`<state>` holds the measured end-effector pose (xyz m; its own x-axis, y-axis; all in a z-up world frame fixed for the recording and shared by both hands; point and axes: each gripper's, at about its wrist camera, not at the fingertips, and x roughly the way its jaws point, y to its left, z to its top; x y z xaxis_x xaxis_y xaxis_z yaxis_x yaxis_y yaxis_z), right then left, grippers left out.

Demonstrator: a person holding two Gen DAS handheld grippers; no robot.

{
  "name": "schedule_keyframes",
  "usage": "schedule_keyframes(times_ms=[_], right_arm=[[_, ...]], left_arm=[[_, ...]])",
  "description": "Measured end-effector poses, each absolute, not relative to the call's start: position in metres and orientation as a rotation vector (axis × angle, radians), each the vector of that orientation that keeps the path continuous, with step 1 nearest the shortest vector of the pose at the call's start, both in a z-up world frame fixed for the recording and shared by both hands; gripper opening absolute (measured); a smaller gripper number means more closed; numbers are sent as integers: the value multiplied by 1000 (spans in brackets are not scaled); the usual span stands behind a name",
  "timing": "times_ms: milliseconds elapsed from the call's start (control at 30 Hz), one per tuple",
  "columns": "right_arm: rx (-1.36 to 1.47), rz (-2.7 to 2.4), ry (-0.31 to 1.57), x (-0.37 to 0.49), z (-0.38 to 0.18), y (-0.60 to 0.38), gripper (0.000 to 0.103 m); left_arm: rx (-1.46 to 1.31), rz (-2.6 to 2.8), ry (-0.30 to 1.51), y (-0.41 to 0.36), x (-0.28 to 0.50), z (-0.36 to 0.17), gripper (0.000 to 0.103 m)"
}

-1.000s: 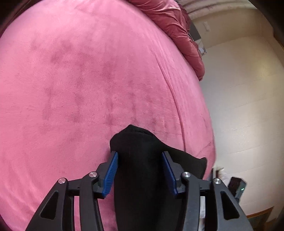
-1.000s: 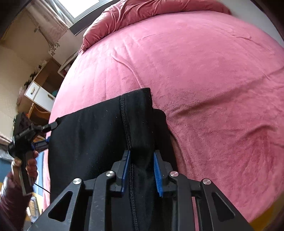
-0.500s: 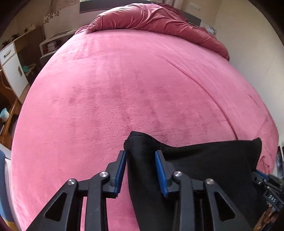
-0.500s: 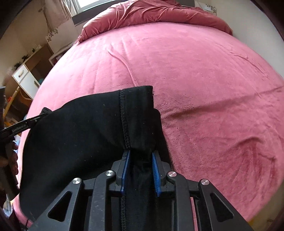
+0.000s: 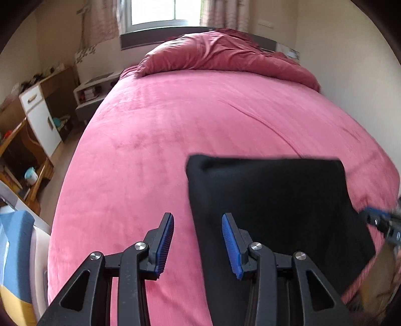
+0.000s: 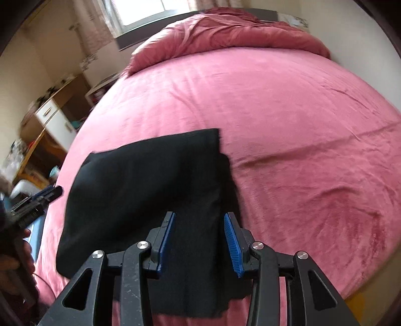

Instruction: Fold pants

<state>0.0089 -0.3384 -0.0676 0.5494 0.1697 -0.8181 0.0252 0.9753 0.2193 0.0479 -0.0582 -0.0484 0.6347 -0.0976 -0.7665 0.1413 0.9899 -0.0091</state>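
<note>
The black pants (image 5: 270, 200) lie folded into a flat rectangle on the pink bed (image 5: 175, 125). My left gripper (image 5: 198, 244) hovers over their left edge. Its jaws are opening, and the blue pads stand clear of the cloth. My right gripper (image 6: 199, 242) hangs above the right part of the pants (image 6: 140, 180). Its jaws are also opening, and black fabric lies beneath the gap without being pinched. Each view catches the other gripper at the fold's outer side, the right gripper (image 5: 378, 220) and the left gripper (image 6: 37, 200), the latter with a hand (image 6: 22, 250) on its grip.
A crumpled pink duvet (image 5: 225, 55) is heaped at the head of the bed, below a window (image 5: 153, 12). A wooden desk and a white cabinet (image 5: 40, 117) stand along the left side. A pale wall borders the right side. A blue and yellow object (image 5: 15, 263) sits at the lower left.
Both grippers have let go of the black cloth and drawn back and up. The pants now lie flat on the bed. The left view has swung round toward the window.
</note>
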Motion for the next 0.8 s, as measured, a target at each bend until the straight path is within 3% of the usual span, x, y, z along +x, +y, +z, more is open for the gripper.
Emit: schedule_keyframes(times_ms=[200, 800], right_arm=[[83, 90, 1035, -3, -79, -314, 41], [137, 77, 1080, -11, -108, -336, 47]], left_arm=[[117, -160, 893, -78, 25, -71, 41], [124, -188, 891, -83, 14, -80, 43]])
